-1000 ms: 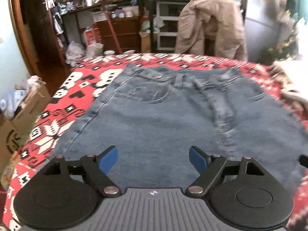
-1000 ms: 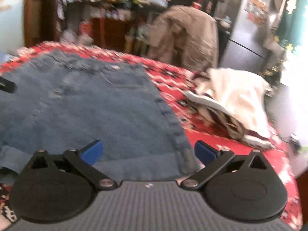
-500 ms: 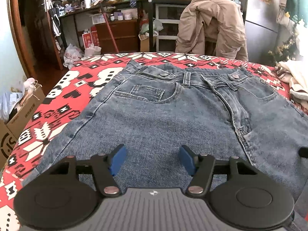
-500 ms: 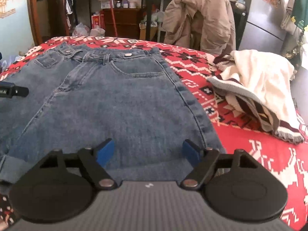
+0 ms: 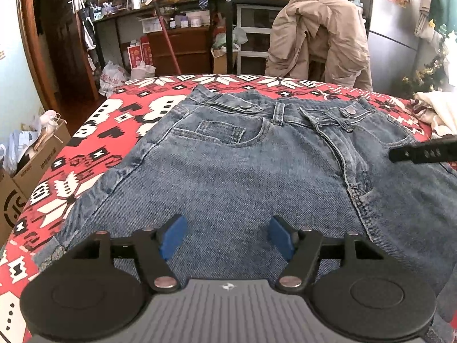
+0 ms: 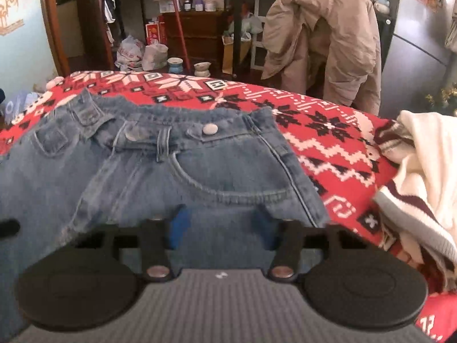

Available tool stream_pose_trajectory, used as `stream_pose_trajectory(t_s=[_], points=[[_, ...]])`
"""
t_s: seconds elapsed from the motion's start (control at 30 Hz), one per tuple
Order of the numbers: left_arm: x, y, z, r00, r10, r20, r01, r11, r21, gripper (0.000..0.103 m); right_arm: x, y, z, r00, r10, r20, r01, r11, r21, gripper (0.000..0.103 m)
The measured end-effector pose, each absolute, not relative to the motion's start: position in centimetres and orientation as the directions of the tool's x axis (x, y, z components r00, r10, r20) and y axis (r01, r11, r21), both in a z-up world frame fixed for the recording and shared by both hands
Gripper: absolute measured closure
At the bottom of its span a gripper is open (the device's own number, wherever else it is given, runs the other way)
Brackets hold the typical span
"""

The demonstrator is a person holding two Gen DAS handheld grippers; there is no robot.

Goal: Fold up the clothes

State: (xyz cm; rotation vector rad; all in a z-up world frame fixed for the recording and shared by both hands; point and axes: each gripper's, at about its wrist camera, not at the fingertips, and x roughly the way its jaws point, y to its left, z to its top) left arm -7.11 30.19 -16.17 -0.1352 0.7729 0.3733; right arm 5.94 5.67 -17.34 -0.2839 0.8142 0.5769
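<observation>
1. The jeans [image 5: 234, 177] lie flat, front side up, on a red patterned blanket [image 5: 94, 148], with the waistband at the far end and the legs running back under both grippers
2. The left gripper [image 5: 225, 237] is above the left thigh of the denim, its blue pads spread apart with nothing between them; whether the pads touch the cloth cannot be told
3. The right gripper [image 6: 221, 228] is over the right hip just below the curved pocket seam, jaws likewise parted and empty; this view is somewhat blurred
4. In the left wrist view a black finger of the right gripper pokes in from the right edge, above the right leg near the fly
5. Left edge: the side seam of the jeans runs diagonally, leaving a broad strip of bare blanket between it and the bed's left edge; past that edge stands a cardboard box [image 5: 31, 168] on the floor
6. Right edge: the seam has a band of bare blanket beside it, then a cream knitted garment [image 6: 422, 171] with dark stripes heaped near the bed's right side, apart from the denim
7. Far edge: a strip of blanket shows beyond the waistband, and behind the bed a tan coat [image 6: 322, 37] is draped over a chair
</observation>
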Motion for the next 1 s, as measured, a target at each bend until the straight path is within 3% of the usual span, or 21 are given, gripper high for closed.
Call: stream_pose_trajectory(t_s=[0.5,0.53,0.57,0.6,0.7,0.77,0.93,1.0], points=[[-14.0,27.8,-15.8,0.646,0.222,-0.730,-0.305,0.952,0.020,0.043,0.2,1.7,-16.4,0.551,0.362,-0.752,-0.582,0.812,-0.036,0.069],[-14.5,27.4,-15.6,0.649,0.223,-0.727,-0.300,0.954,0.025,0.050,-0.5,1.3,-16.1,0.553,0.365,-0.749,-0.581,0.813,-0.033,0.069],[-14.8,27.2,-15.4,0.659,0.195,-0.726,-0.292,0.956,-0.009,0.061,-1.1,0.9,-15.9,0.555,0.367,-0.746,-0.580,0.814,-0.031,0.077],[-15.2,27.0,-15.2,0.669,0.166,-0.724,-0.283,0.958,-0.042,0.063,-1.7,0.6,-15.6,0.557,0.370,-0.744,-0.579,0.815,-0.028,0.085],[-15.4,26.1,-14.9,0.690,0.087,-0.719,-0.253,0.959,-0.126,0.071,-2.9,2.0,-14.7,0.541,0.412,-0.733,-0.607,0.795,-0.001,0.090],[-15.3,25.3,-14.9,0.696,0.049,-0.717,-0.231,0.960,-0.159,0.081,-3.8,3.8,-14.2,0.529,0.446,-0.722,-0.636,0.771,0.011,0.091],[-16.0,23.5,-15.6,0.686,-0.042,-0.726,-0.194,0.952,-0.238,0.092,-6.7,7.7,-15.0,0.444,0.512,-0.735,-0.714,0.698,0.055,0.091],[-16.6,22.9,-15.5,0.686,-0.045,-0.726,-0.193,0.951,-0.241,0.092,-8.3,8.2,-15.7,0.430,0.500,-0.752,-0.729,0.683,0.037,0.091]])
